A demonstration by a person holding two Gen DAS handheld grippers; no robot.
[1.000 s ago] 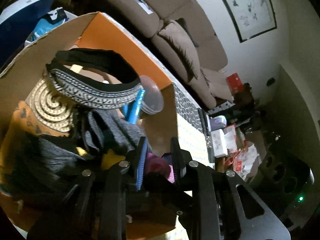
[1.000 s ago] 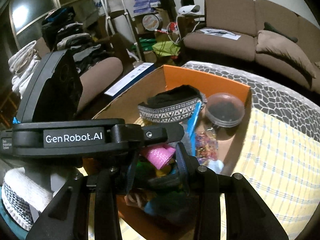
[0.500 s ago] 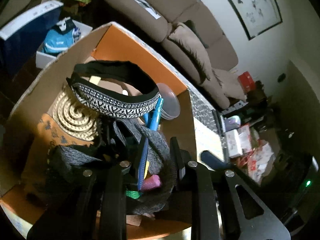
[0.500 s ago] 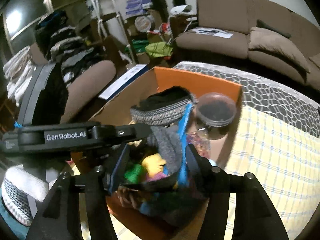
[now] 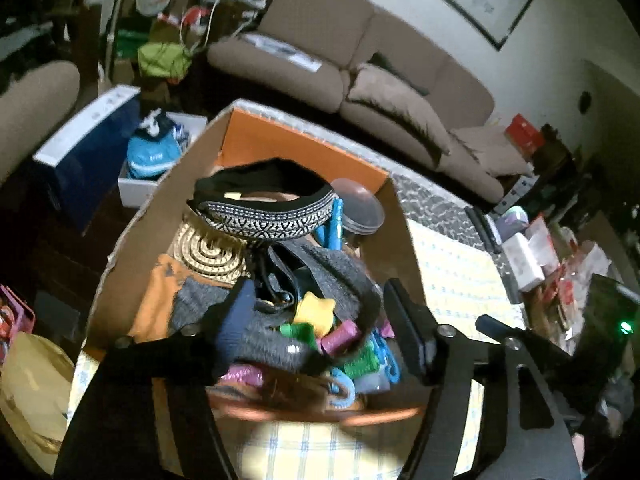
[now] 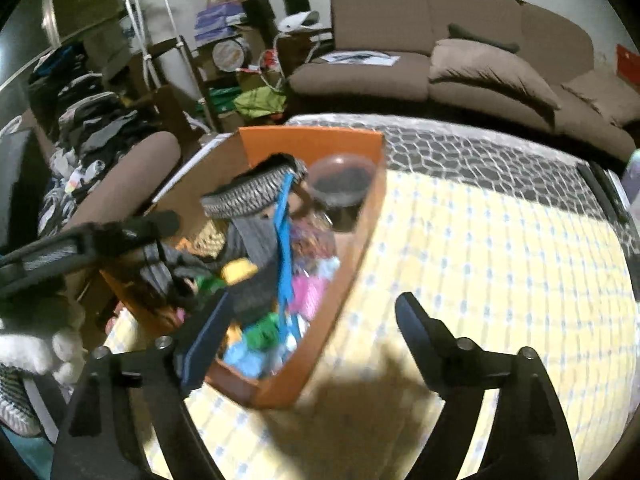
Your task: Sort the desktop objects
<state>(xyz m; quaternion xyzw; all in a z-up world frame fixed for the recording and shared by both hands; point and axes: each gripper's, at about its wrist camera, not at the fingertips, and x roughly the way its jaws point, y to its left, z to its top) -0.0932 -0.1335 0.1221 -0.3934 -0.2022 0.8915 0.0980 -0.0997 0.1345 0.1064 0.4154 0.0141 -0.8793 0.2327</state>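
An orange-lined cardboard box (image 5: pixel 398 236) (image 6: pixel 344 280) sits on a yellow checked tablecloth (image 6: pixel 500 264). Inside lie a black patterned headband (image 5: pixel 264 220) (image 6: pixel 248 196), a coiled straw coaster (image 5: pixel 208 256), a blue pen (image 5: pixel 334 220) (image 6: pixel 284 232), a clear round tub (image 5: pixel 360 208) (image 6: pixel 340 180) and a grey felt pouch (image 5: pixel 340 272) full of small colourful toys, a yellow star (image 5: pixel 314 312) among them. My left gripper (image 5: pixel 316 288) hovers over the pouch, jaws opening, pads off it. My right gripper (image 6: pixel 314 298) straddles the box's near right wall, jaws opening, gripping nothing.
A brown sofa (image 6: pixel 440 48) stands behind the table. White boxes and packets (image 5: pixel 524 260) crowd the table's far right end. A pale woven object (image 5: pixel 28 380) lies left of the box. The left tool's black frame (image 6: pixel 80 240) reaches over the box's left side.
Both grippers were shut on the grey pouch; both have opened and pulled back and up. The pouch now rests in the box. The right gripper has shifted right over the box wall.
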